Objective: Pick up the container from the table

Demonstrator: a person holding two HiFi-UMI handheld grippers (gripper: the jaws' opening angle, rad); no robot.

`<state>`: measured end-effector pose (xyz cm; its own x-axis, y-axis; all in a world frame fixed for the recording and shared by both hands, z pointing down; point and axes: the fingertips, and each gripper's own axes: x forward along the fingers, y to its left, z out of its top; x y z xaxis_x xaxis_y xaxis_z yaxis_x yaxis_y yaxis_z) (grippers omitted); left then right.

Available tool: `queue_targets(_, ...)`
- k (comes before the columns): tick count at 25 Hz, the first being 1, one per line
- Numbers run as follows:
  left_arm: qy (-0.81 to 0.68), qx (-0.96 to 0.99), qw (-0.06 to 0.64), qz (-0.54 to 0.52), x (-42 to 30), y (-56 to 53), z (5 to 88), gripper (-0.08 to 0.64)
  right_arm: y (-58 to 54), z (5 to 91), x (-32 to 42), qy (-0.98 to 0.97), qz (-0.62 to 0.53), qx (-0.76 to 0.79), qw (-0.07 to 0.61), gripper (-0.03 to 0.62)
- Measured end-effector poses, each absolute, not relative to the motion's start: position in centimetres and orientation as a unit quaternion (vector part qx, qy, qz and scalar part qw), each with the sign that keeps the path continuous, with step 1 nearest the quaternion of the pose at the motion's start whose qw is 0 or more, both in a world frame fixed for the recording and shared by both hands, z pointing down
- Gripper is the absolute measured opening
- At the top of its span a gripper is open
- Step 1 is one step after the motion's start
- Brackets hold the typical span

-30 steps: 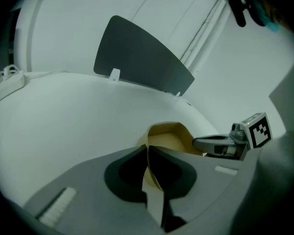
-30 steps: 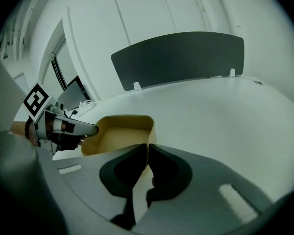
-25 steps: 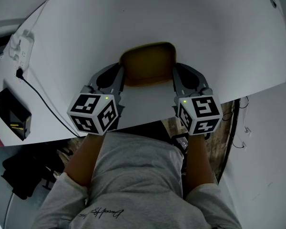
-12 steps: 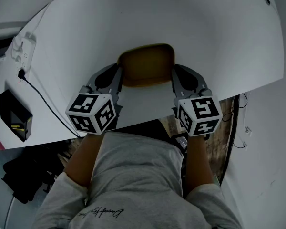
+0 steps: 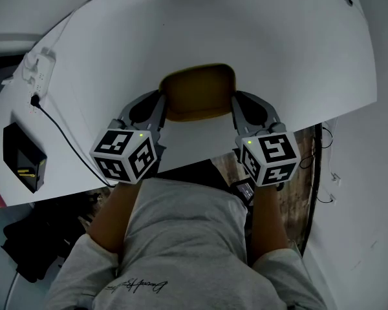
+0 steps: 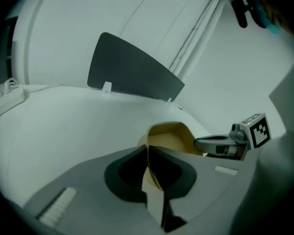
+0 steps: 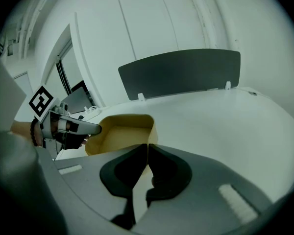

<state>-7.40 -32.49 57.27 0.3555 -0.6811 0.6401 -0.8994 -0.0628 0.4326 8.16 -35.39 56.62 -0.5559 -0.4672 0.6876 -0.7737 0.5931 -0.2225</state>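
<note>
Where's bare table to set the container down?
Bare: the table beyond and right of the container, out to its curved edge; also the strip between container and cable. Crowded: the left edge, with power strip, cable and black box.

- A tan container (image 5: 198, 90) shows against the white table (image 5: 258, 37), near its front edge.
- The left gripper (image 5: 160, 103) meets its left wall and the right gripper (image 5: 236, 103) its right wall (marker cubes nearest the person).
- A black cable (image 5: 64, 141) runs to a white power strip (image 5: 39, 70) at the table's left.
</note>
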Motion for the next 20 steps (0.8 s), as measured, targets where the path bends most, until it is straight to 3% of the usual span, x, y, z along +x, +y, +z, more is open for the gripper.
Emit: queue_targets(20, -0.535, 0.753, 0.367, 0.109, -4.5, -32.1, 51.7, 0.015, -33.9, 50.6, 11.3, -0.844, 0.228, 0.408, 0.265, 0.029)
